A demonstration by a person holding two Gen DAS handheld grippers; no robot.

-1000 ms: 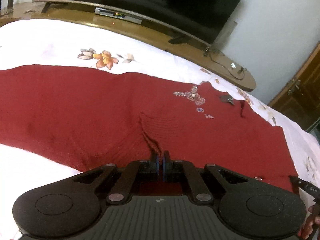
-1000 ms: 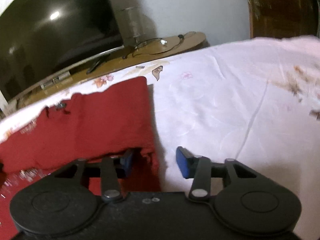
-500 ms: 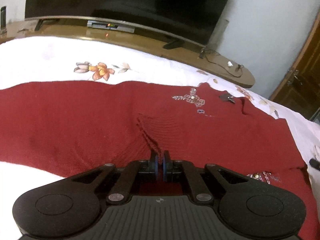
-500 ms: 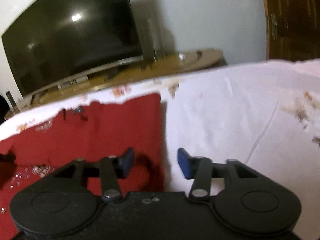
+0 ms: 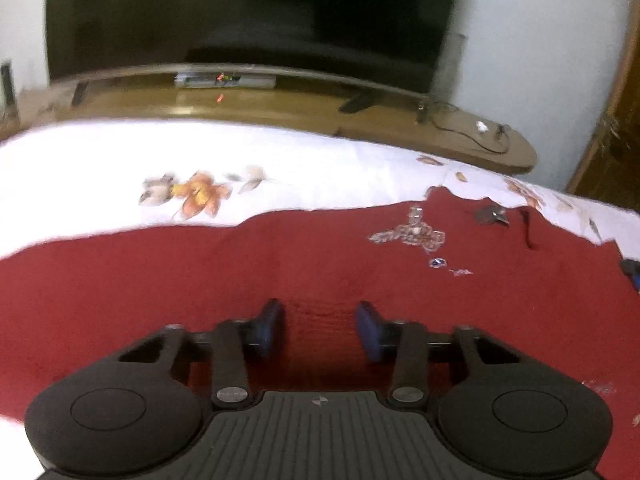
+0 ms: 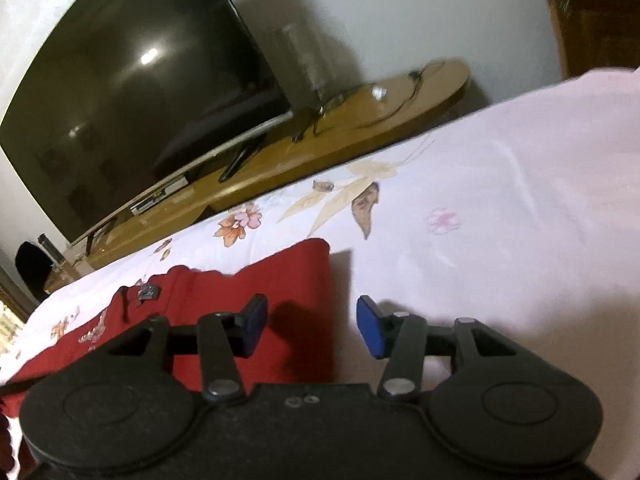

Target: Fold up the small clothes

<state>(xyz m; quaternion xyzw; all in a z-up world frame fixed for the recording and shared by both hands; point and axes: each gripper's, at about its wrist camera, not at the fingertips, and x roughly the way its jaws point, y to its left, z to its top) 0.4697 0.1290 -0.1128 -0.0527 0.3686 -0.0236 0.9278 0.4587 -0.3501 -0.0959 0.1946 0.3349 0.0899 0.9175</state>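
Observation:
A dark red knitted garment [image 5: 280, 272] with beaded embroidery [image 5: 412, 236] lies spread flat on a white floral bedsheet [image 5: 240, 152]. My left gripper [image 5: 320, 328] is open and empty, low over the middle of the garment. In the right wrist view the garment's right edge [image 6: 304, 280] shows. My right gripper [image 6: 308, 328] is open and empty, straddling that edge, with its left pad over the red cloth and its right pad over the sheet [image 6: 500, 220].
A large dark television [image 5: 248, 12] stands on a long wooden unit [image 5: 280, 112] beyond the bed's far edge. A set-top box [image 5: 224, 80] and cables [image 5: 472, 132] lie on it. A wooden door [image 5: 612, 152] is at the right.
My left gripper was shut on a pinch of red cloth; it has opened and let the cloth go flat. My right gripper stayed open and tilted up by the garment's right edge.

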